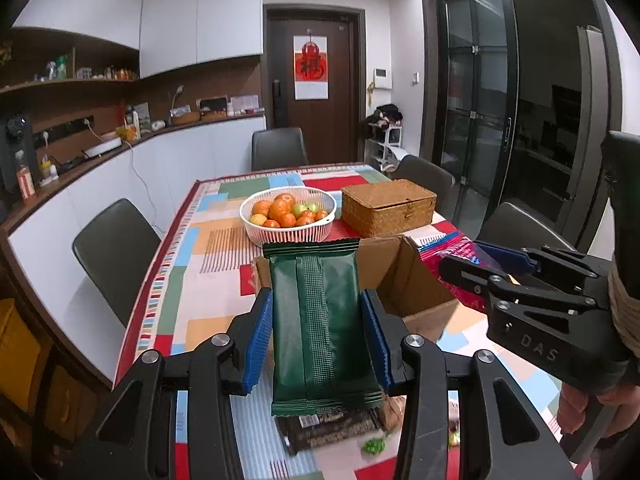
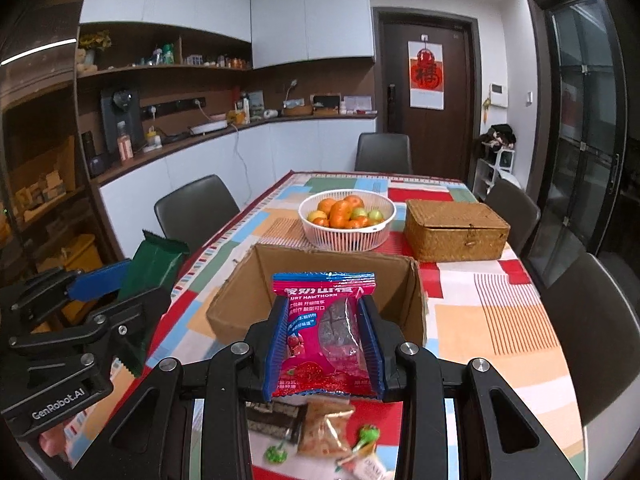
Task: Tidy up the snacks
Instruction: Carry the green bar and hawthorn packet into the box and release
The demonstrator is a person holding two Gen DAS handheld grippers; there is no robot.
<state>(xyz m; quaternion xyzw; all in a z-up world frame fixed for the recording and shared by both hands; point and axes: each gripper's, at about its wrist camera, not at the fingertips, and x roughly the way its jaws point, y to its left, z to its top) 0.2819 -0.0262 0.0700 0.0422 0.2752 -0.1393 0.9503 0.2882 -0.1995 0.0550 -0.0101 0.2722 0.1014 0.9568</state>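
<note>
Left gripper (image 1: 316, 340) clamps a dark green foil snack packet (image 1: 320, 320) between its blue pads, the packet standing upright and lifted clear of the worktop (image 1: 208, 264), while the right gripper (image 2: 324, 344) is closed on a pink hawthorn snack packet (image 2: 320, 332) with a clear window showing dark pieces inside. Both packets are held in the air on the near side of an open cardboard box (image 2: 240, 300) that sits on the patchwork-patterned cloth. Beyond the box stand a white plastic basket (image 2: 348, 236) of oranges and green fruit and, to its right, a lidded wicker box (image 2: 452, 236). Below the grippers, more snacks lie loose on the worktop: a dark bar wrapper (image 2: 276, 420), a clear bag of tan pieces (image 2: 324, 428) and small green-wrapped sweets (image 2: 276, 454). Grey chairs (image 2: 196, 208) ring the worktop
</note>
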